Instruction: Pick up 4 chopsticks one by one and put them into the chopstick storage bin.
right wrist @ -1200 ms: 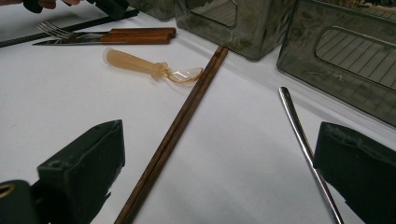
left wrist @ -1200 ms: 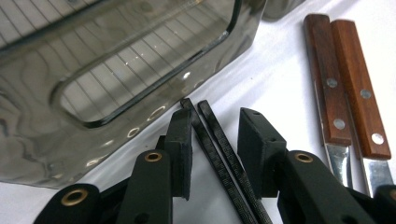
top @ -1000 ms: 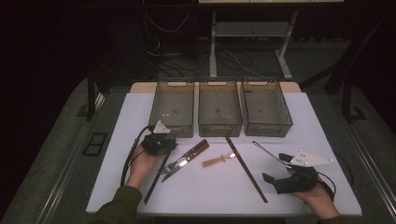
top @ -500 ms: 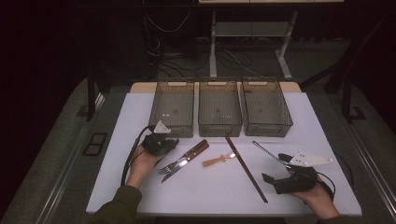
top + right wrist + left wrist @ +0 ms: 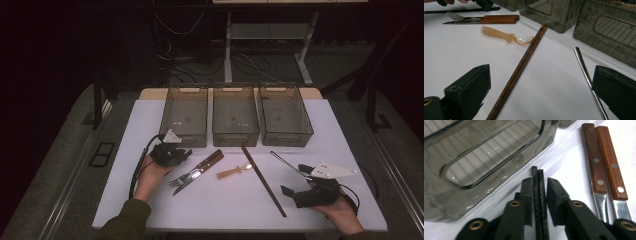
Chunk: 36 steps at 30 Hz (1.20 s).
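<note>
My left gripper rests on the white table in front of the left bin. A pair of black chopsticks lies lengthwise between its jaws. These jaws have just been opening: the left pad is against the sticks and the right pad stands a hair off them. From the right gripper view the black chopsticks lie flat on the table. My right gripper sits at the near right, jaws wide open and empty. Brown chopsticks and a metal chopstick lie on the table ahead of it.
A wooden-handled fork and knife lie side by side right of the left gripper. An amber plastic spoon lies at mid-table, next to the brown chopsticks. Two more smoky bins stand in the row at the back.
A second ago a dark stick ran out beside my left forearm; now the forearm covers that spot. Both hands have kept their places.
</note>
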Tool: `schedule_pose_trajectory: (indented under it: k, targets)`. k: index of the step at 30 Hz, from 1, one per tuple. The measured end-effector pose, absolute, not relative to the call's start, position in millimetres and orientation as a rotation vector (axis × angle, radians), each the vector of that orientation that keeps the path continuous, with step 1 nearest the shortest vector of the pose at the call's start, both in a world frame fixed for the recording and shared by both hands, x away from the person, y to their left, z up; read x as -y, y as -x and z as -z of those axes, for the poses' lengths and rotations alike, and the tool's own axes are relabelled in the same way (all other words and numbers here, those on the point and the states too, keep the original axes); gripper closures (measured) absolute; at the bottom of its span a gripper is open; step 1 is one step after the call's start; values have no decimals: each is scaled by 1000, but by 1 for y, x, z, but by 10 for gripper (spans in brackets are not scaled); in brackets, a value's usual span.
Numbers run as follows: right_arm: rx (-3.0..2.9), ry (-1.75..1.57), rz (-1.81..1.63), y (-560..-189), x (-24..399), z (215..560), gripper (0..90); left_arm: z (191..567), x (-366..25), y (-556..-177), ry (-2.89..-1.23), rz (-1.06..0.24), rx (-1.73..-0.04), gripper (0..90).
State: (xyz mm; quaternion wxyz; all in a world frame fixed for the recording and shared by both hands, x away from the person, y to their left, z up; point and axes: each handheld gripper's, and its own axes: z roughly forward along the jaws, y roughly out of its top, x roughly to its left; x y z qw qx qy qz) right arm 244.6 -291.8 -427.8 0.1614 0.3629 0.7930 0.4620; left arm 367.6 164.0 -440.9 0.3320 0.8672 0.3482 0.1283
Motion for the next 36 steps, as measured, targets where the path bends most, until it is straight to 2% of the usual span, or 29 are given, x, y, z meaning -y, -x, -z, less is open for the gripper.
schedule_pose_trajectory:
  k: [8,9,10,13,15,19,28,36]
  targets:
    - [-2264,-1034,-1321,-244,292,428,25,427,-173,-357,-2190,-319,-890,588]
    - [-2263,-1032,-1324,-244,292,427,25,425,-174,-356,-2186,-319,-887,534]
    - [-2263,-1032,-1324,-244,292,427,25,423,-176,-354,-2182,-330,-881,534]
    - [-2263,-1032,-1324,-244,292,428,25,418,-182,-345,-2143,-355,-878,440]
    - [-2261,-1037,-1326,-244,292,427,25,414,-188,-338,-2116,-354,-872,432]
    - [-2263,-1043,-1326,-244,292,428,25,407,-202,-329,-2043,-349,-884,359]
    - [-2264,-1078,-1359,-244,293,430,25,409,-222,-306,-2053,-349,-863,318]
    - [-2296,-1102,-1330,-251,290,439,25,418,-233,-301,-2077,-336,-866,334]
